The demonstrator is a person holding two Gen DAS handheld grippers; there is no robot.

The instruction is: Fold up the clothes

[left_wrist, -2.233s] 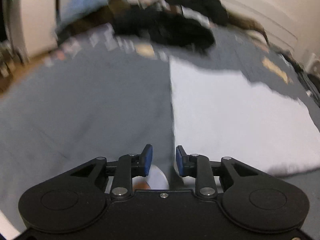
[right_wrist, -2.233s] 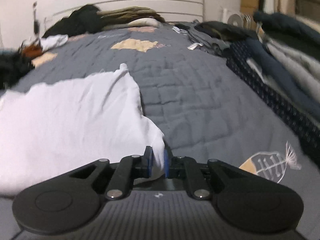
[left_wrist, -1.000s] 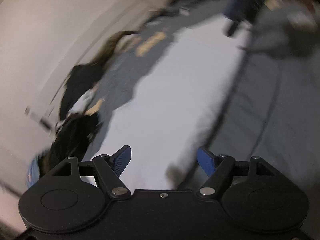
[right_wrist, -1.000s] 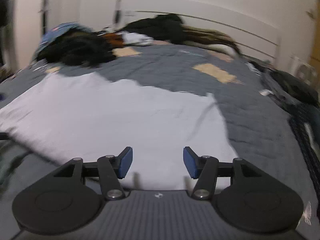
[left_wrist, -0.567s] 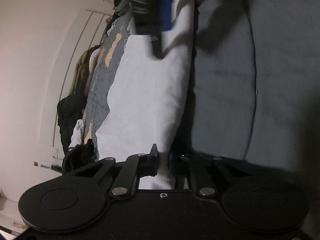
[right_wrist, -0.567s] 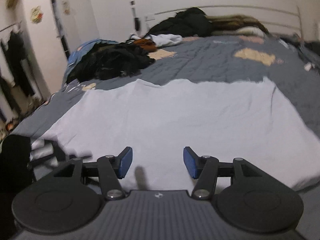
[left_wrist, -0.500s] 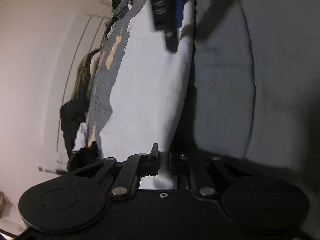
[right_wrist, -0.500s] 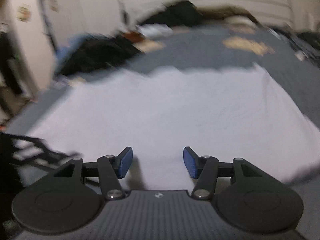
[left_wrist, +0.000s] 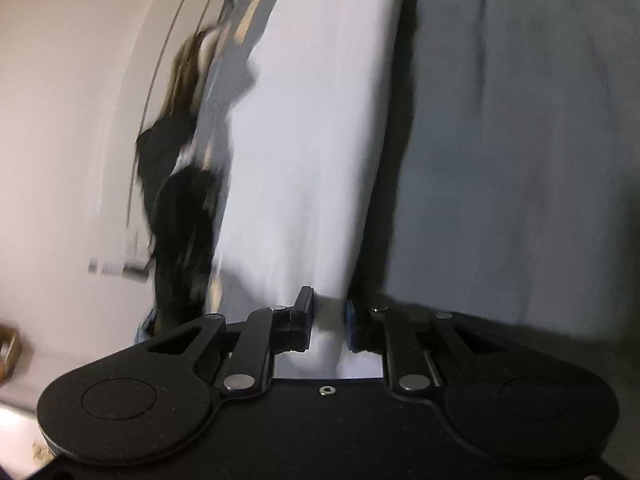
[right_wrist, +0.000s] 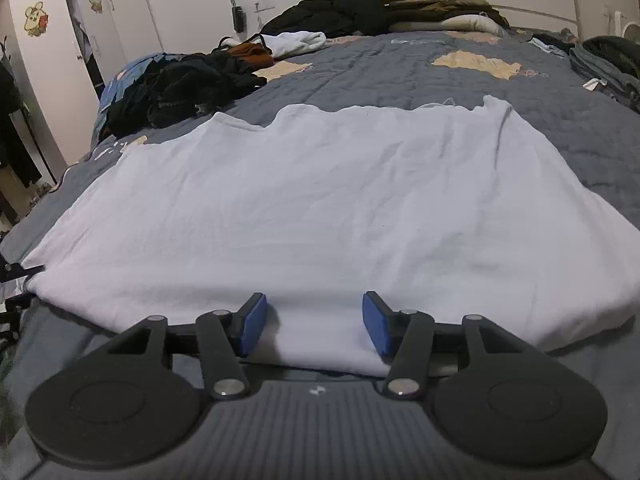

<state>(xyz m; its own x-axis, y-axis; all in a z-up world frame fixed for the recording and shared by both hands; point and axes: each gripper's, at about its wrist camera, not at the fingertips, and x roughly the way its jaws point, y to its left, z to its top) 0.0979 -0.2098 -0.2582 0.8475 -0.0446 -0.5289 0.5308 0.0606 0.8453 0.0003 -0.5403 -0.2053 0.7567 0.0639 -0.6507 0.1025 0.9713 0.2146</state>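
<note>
White garment point(right_wrist: 320, 200) spread flat across the near half of the bed point(right_wrist: 460, 80), its near edge along the bed's front edge, its far edge ragged against the grey quilt. Left hand-held gripper point(left_wrist: 328, 324) clenched on the garment's left corner, white cloth point(left_wrist: 312, 160) pinched between the blue pads; view blurred and tilted. Right hand-held gripper point(right_wrist: 314, 328) released, jaws wide apart, hovering at the near edge of the garment, cloth lying between the pads point(right_wrist: 252, 324). Dark clothes pile point(right_wrist: 180, 88) near the bed's far left edge; more clothes point(right_wrist: 360, 4) heaped against the headboard.
</note>
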